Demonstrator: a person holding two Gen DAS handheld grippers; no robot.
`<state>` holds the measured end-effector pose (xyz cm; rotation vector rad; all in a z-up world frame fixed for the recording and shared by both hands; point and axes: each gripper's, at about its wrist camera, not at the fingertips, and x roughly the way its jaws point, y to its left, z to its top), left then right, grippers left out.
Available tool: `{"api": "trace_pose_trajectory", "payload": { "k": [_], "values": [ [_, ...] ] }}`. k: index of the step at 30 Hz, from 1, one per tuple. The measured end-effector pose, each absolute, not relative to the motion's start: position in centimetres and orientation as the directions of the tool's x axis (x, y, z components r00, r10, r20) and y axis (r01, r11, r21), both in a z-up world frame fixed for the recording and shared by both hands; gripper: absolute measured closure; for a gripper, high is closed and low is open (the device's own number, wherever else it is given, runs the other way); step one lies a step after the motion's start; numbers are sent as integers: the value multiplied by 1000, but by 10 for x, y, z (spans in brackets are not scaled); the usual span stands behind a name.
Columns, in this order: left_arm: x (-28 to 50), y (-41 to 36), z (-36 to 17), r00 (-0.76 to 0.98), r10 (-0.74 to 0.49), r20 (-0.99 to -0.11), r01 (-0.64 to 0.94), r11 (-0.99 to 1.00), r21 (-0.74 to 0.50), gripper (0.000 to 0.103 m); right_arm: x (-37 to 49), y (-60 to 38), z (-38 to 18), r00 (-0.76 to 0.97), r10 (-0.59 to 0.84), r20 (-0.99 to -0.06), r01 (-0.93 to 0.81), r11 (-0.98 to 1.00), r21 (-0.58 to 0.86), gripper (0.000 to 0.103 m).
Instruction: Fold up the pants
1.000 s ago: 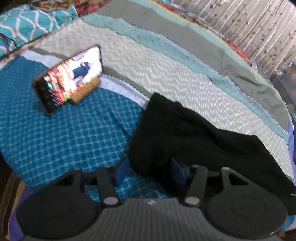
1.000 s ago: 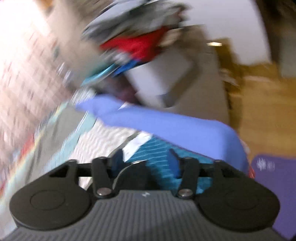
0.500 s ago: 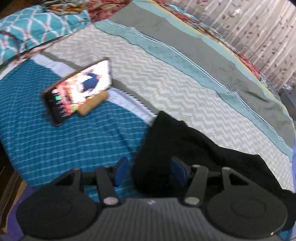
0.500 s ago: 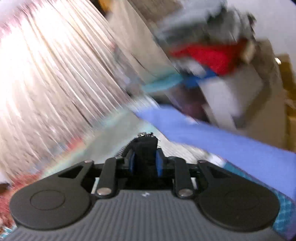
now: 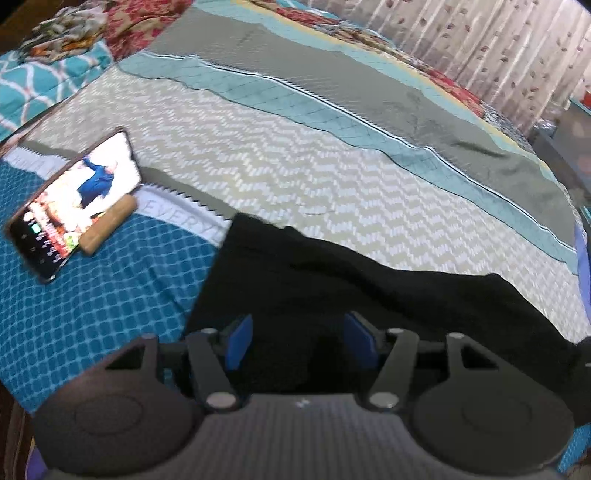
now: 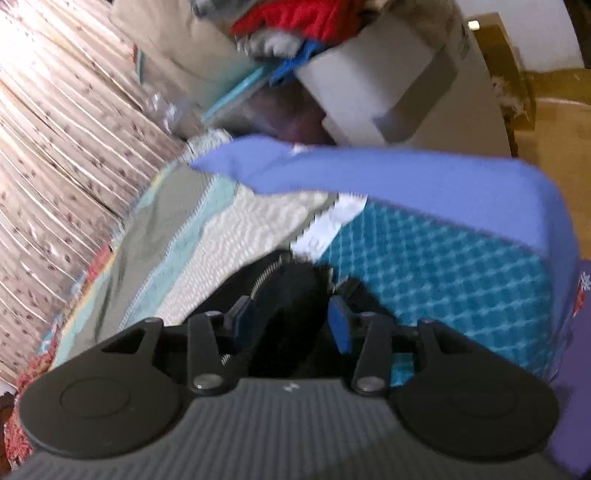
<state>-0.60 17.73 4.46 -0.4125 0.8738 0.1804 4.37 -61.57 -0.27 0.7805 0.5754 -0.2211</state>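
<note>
Several bands of fabric cover the bed (image 5: 332, 155): a teal diamond-print panel along its near edge, then a pale zigzag weave, a thin aqua stripe and a grey band running toward the far edge. A floral curtain (image 5: 498, 48) hangs behind the far edge. A phone (image 5: 74, 201) with its screen lit leans tilted on a small wooden stand (image 5: 109, 230) on the teal panel, toward the bed's left end. In the right wrist view a blue-violet cloth (image 6: 406, 184) lies across the end of the bed, and beyond it stands a pale cabinet with a blurred heap of red and grey clothes (image 6: 295, 22) on top.

The black pants (image 5: 351, 288) lie spread lengthwise along the near edge of the bed, partly on the teal panel and partly on the zigzag weave, with soft wrinkles and no sharp crease. The right wrist view shows an open zipper (image 6: 267, 271) at one end.

The left tool (image 5: 297, 341) has its blue pads well apart with black cloth between them, not pinched. The right tool (image 6: 291, 323) is likewise spread, its pads on either side of the zipper end without clamping it.
</note>
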Motion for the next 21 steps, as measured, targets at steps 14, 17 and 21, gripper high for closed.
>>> {"api": "trace_pose_trajectory", "payload": {
  "k": [14,17,21],
  "values": [
    [12,143,10,563,1,-826,-261,949,-177,47,-8,-613,14,680,-378,-628,659,691,297,54],
    [-1,150,26,620,-29,-784,-228,949,-216,47,-27,-618,35,707,-446,-549,684,629,370,55],
    [-20,178,46,680,21,-733,-271,936,-224,42,5,-563,66,854,-210,-476,415,828,378,54]
  ]
}}
